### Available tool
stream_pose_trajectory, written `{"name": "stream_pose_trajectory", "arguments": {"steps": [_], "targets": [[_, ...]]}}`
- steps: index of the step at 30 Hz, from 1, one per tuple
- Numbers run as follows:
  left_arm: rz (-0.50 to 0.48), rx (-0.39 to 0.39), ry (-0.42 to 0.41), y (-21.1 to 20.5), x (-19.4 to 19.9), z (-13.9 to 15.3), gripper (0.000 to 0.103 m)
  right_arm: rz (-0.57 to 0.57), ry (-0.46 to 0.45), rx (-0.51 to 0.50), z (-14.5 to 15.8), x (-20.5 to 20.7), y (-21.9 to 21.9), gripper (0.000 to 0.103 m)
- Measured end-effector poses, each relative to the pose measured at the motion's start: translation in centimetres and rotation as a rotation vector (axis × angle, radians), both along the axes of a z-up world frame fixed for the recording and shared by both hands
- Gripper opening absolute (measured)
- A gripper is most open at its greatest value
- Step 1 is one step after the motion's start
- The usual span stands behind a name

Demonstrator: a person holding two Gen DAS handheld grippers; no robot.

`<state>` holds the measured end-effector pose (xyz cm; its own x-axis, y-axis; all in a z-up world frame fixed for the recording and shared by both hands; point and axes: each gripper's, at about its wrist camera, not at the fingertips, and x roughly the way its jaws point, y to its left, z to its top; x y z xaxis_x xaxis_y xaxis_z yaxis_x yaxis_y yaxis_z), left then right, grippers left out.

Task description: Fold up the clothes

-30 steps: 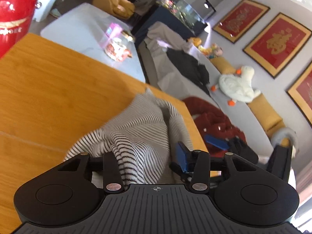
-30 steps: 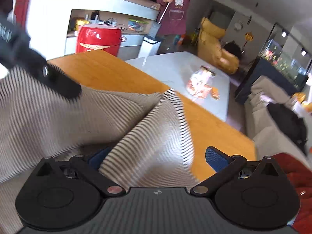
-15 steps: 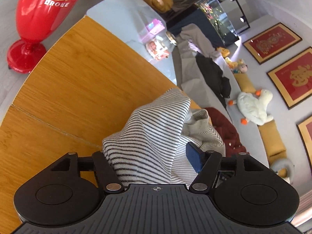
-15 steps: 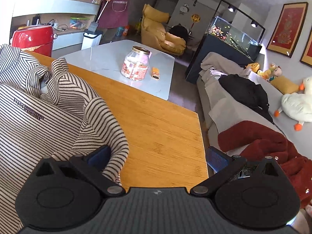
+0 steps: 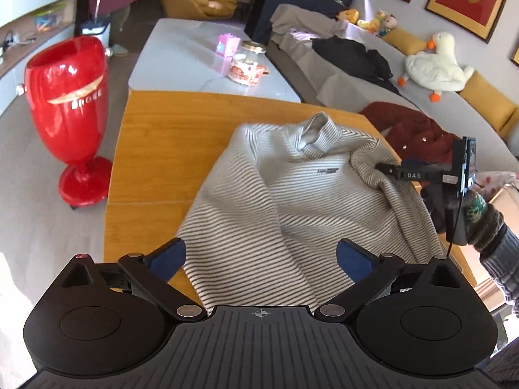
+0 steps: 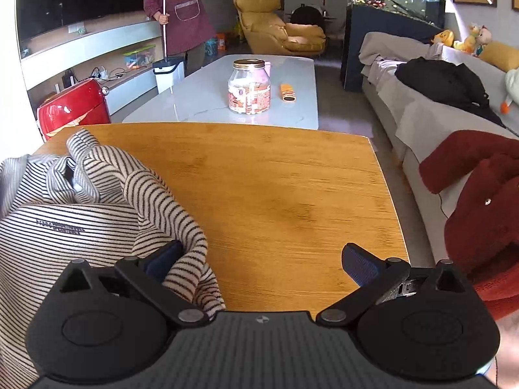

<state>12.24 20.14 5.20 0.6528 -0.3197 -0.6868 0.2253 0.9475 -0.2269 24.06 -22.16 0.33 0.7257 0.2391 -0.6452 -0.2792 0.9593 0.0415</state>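
A grey-and-black striped sweater (image 5: 292, 201) lies spread on the wooden table (image 5: 168, 142), collar at the far end. My left gripper (image 5: 259, 256) is open above its near hem, holding nothing. The right gripper shows in the left wrist view (image 5: 386, 170) at the sweater's right shoulder. In the right wrist view the sweater (image 6: 74, 214) lies bunched at the left. My right gripper (image 6: 262, 259) is open, and its left finger (image 6: 162, 256) touches the sweater's edge.
A red goblet-shaped bin (image 5: 71, 110) stands left of the table. A white coffee table (image 6: 227, 97) carries a jar (image 6: 249, 86). A sofa (image 5: 356, 74) at the right holds a red garment (image 6: 476, 194) and a black one. A person stands with a mop (image 6: 176, 6).
My left gripper has opened, let go of the sweater and drawn back. The sweater has dropped from a lifted bunch to lie spread on the table. My right gripper stays open.
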Motion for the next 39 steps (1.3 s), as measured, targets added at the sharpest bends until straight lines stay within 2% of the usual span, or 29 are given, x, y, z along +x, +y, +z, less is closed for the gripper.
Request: {"name": "stream_pose_trajectory", "arguments": {"steps": [3,5,7,9,10,11,13,15,16,17,18,19,22,25,27,29,32,33,34,35,36,39], "targets": [[-0.016,0.061,-0.090,-2.3,1.4,0.8,0.102,0.021,-0.097,0.052,1.9,-1.6,0.5,0.103],[-0.027,0.102,-0.150,-3.8,2.4,1.4,0.102,0.039,-0.161,0.033,2.8,-2.8,1.3,0.103],[-0.047,0.206,-0.194,-6.2,4.4,0.4,0.102,0.060,-0.197,-0.004,3.5,-3.7,2.1,0.103],[-0.043,0.321,-0.208,-8.3,7.0,-1.3,0.102,0.080,-0.203,-0.015,4.0,-4.2,2.6,0.092],[-0.038,0.347,-0.201,-8.8,8.0,-2.0,0.101,0.097,-0.196,-0.010,4.3,-4.4,2.8,0.082],[-0.032,0.355,-0.186,-8.9,8.8,-2.6,0.097,0.113,-0.185,0.002,4.5,-4.4,3.0,0.077],[-0.021,0.370,-0.156,-9.2,10.4,-3.7,0.083,0.160,-0.153,0.016,4.5,-4.4,3.7,0.077],[0.000,0.358,-0.118,-8.8,11.6,-4.6,0.064,0.201,-0.124,-0.014,3.7,-4.0,4.8,0.076],[0.003,0.351,-0.101,-8.6,12.0,-5.0,0.063,0.221,-0.110,-0.041,3.1,-3.7,5.5,0.062],[0.006,0.344,-0.084,-8.3,12.5,-5.4,0.051,0.243,-0.092,-0.068,2.4,-3.2,6.1,0.029],[0.011,0.346,-0.075,-8.0,12.8,-5.6,0.031,0.251,-0.074,-0.089,1.9,-2.6,6.6,0.015],[0.018,0.354,-0.072,-7.7,13.2,-5.8,0.027,0.247,-0.082,-0.101,1.8,-2.2,6.8,0.006],[0.063,0.360,-0.085,-6.1,14.3,-5.4,0.024,0.176,-0.205,-0.121,3.7,-1.3,5.7,0.006],[0.099,0.366,-0.081,-5.0,15.8,-5.7,0.025,0.065,-0.188,-0.156,3.1,1.8,3.5,0.006],[0.100,0.368,-0.089,-5.2,16.5,-6.0,0.027,0.034,-0.119,-0.157,1.5,3.8,2.5,0.007],[0.104,0.367,-0.091,-5.6,17.0,-6.2,0.029,0.036,-0.083,-0.187,-0.1,4.7,2.6,0.015],[0.111,0.322,-0.091,-5.5,16.8,-5.7,0.036,0.020,-0.104,-0.148,0.5,4.1,2.0,0.027],[0.114,0.300,-0.093,-5.3,16.4,-5.3,0.040,0.016,-0.115,-0.114,1.3,3.6,1.4,0.030],[0.116,0.280,-0.095,-5.1,15.9,-4.8,0.045,0.015,-0.135,-0.092,2.4,2.7,0.7,0.037],[0.117,0.256,-0.102,-4.9,15.1,-4.2,0.056,0.021,-0.162,-0.081,3.5,1.6,0.1,0.042],[0.118,0.230,-0.111,-4.7,14.1,-3.7,0.065,0.041,-0.176,-0.077,4.4,0.0,-0.4,0.044],[0.119,0.153,-0.135,-4.2,11.0,-2.1,0.080,0.107,-0.208,-0.068,7.1,-4.8,-2.1,0.048]]}}
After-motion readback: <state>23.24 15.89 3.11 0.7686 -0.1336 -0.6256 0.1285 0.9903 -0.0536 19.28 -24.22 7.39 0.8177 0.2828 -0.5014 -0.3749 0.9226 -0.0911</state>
